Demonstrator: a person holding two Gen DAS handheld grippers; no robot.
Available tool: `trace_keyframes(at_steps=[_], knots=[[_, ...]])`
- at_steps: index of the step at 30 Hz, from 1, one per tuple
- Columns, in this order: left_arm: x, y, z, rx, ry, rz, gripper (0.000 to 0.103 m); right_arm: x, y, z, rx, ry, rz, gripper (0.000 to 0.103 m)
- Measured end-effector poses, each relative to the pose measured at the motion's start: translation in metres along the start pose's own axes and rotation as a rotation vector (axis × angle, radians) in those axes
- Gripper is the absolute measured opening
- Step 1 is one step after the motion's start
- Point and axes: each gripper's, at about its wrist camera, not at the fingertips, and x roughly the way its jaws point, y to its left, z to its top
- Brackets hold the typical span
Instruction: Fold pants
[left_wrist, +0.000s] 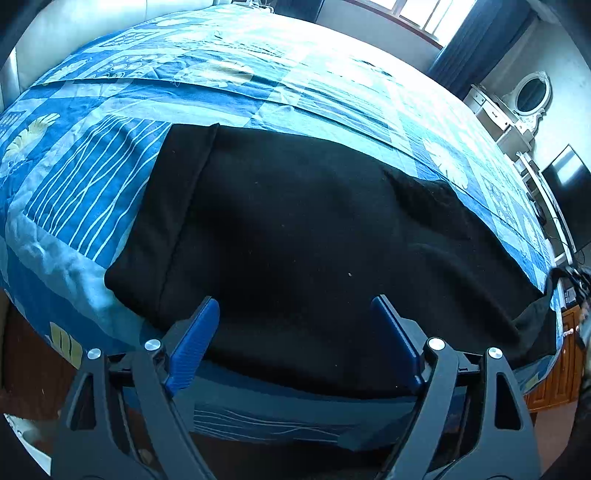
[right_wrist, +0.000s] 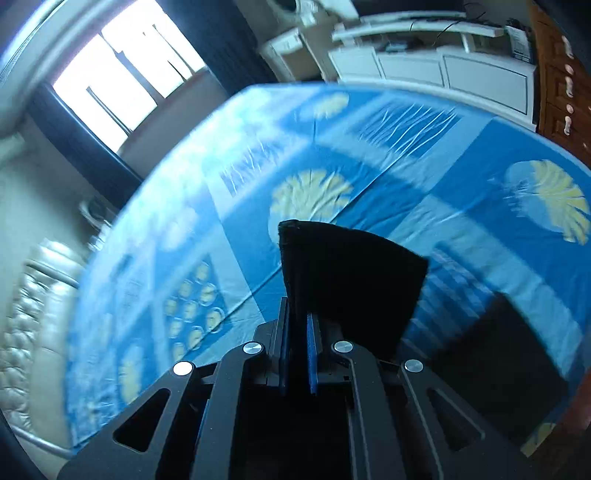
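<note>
**Black pants on a blue patterned bed, one end pinched and lifted**

Left wrist view: black pants (left_wrist: 295, 236) spread flat across a bed (left_wrist: 92, 184) covered in a blue patchwork sheet with white lines and pale leaf prints. Left end of the cloth folded into a straight hem; right end trailing off towards the bed's edge. Left gripper (left_wrist: 295, 314) low over the near edge of the pants, blue fingers (left_wrist: 192, 343) spread wide apart, nothing pinched between them, dark cloth lying under and beyond the gap. Beyond the bed: a bright window (left_wrist: 417, 14), a dark curtain (left_wrist: 476, 40), a white dresser with an oval mirror (left_wrist: 532, 92), a dark screen (left_wrist: 569, 184).

Right wrist view, blurred: right gripper (right_wrist: 297, 317) with blue pads pressed together on a strip of the black pants (right_wrist: 347, 280), a flap of cloth standing up from the jaws above the sheet. More dark cloth lying lower right on the bed (right_wrist: 369, 147). Behind: the window (right_wrist: 122, 70), white cabinets (right_wrist: 443, 70), a wooden chest of drawers (right_wrist: 561, 92), a padded grey headboard (right_wrist: 33, 314) at the left.
</note>
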Motion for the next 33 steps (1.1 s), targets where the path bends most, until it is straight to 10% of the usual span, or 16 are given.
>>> trace_keyframes(at_steps=[6,15,20,24,27,29,33], knots=[[0.0,-0.003,-0.001,0.002,-0.002,0.01,0.086,-0.06,-0.086,-0.031,0.121,-0.064,0.036,0.008],[0.0,-0.009,-0.005,0.019,-0.008,0.04,0.087,-0.033,-0.169,-0.083,0.387,0.033,0.115,0.008],[0.0,-0.008,-0.006,0.007,-0.009,0.038,0.087,-0.034,-0.181,-0.084,0.488,-0.018,0.194,0.05],[0.001,-0.01,-0.007,0.008,-0.011,0.045,0.088,-0.034,-0.178,-0.074,0.492,-0.045,0.172,0.056],[0.002,-0.012,-0.008,0.011,-0.011,0.048,0.091,-0.027,-0.168,-0.068,0.422,-0.004,0.118,0.04],[0.003,-0.013,-0.008,0.011,-0.01,0.05,0.091,-0.025,-0.162,-0.063,0.357,0.013,0.079,0.006],[0.003,-0.013,-0.009,0.014,-0.01,0.049,0.091,-0.03,-0.167,-0.065,0.323,0.007,0.033,0.006]])
